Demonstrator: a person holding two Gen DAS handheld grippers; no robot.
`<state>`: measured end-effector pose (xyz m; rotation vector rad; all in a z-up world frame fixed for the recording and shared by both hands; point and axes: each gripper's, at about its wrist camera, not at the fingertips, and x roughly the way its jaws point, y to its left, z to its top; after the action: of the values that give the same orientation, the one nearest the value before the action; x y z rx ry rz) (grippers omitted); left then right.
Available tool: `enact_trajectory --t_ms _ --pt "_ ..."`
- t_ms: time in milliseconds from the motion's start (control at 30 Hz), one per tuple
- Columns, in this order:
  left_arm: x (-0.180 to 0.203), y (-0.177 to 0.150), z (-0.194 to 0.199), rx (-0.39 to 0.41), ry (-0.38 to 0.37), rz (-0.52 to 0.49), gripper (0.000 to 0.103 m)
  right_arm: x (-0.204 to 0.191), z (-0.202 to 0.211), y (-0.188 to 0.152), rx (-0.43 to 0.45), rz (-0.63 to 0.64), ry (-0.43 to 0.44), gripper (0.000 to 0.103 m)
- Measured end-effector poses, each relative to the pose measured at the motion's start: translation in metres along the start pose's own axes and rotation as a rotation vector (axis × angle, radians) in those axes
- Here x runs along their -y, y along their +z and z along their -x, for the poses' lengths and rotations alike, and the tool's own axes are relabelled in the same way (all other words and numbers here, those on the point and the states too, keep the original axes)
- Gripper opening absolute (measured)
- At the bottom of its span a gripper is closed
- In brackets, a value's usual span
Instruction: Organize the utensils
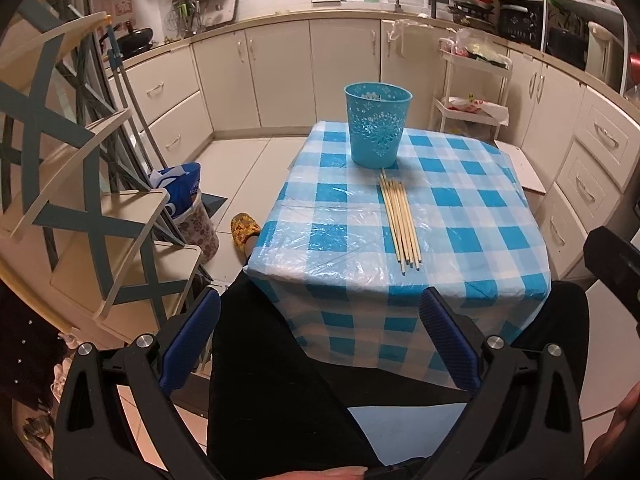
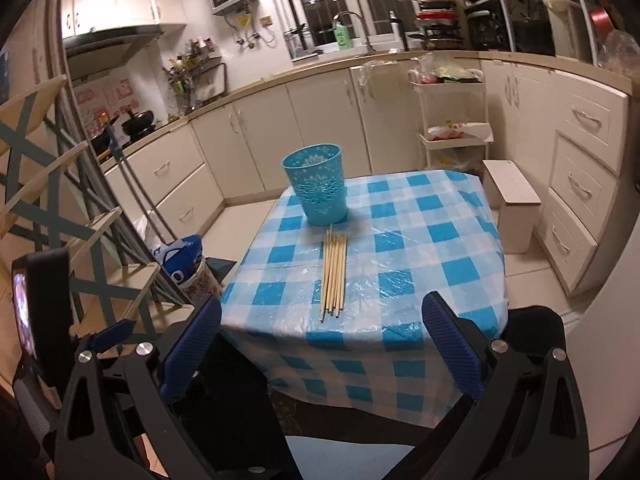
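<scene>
Several wooden chopsticks (image 1: 401, 220) lie side by side on a small table with a blue-and-white checked cloth (image 1: 480, 216). A turquoise perforated cup (image 1: 377, 124) stands upright just beyond their far ends. My left gripper (image 1: 320, 320) is open and empty, held back from the table's near edge. In the right wrist view the chopsticks (image 2: 334, 272) and the cup (image 2: 318, 184) show the same way. My right gripper (image 2: 322, 324) is open and empty, short of the table's near edge (image 2: 360, 332).
A slatted wooden rack (image 1: 100, 208) stands to the left, with a floral bin and blue bag (image 1: 188, 208) beside it. A white trolley (image 2: 452, 120) and a small white stool (image 2: 512, 204) stand to the right. Kitchen cabinets (image 1: 280, 72) line the back.
</scene>
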<state>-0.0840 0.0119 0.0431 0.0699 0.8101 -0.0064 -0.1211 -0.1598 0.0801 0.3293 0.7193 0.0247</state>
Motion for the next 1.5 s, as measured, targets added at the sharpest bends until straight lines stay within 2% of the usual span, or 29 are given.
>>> enact_trajectory --t_ms 667,967,1500 --pt "-0.007 0.001 0.004 0.027 0.032 0.027 0.095 -0.007 0.003 -0.002 0.021 0.029 0.007 0.096" --pt "-0.006 0.000 0.005 0.045 0.004 0.024 0.095 -0.008 0.002 -0.002 0.023 0.030 0.011 0.096" --pt "-0.003 -0.004 -0.006 0.010 -0.013 0.033 0.095 -0.009 -0.008 -0.005 0.006 0.027 0.008 0.096"
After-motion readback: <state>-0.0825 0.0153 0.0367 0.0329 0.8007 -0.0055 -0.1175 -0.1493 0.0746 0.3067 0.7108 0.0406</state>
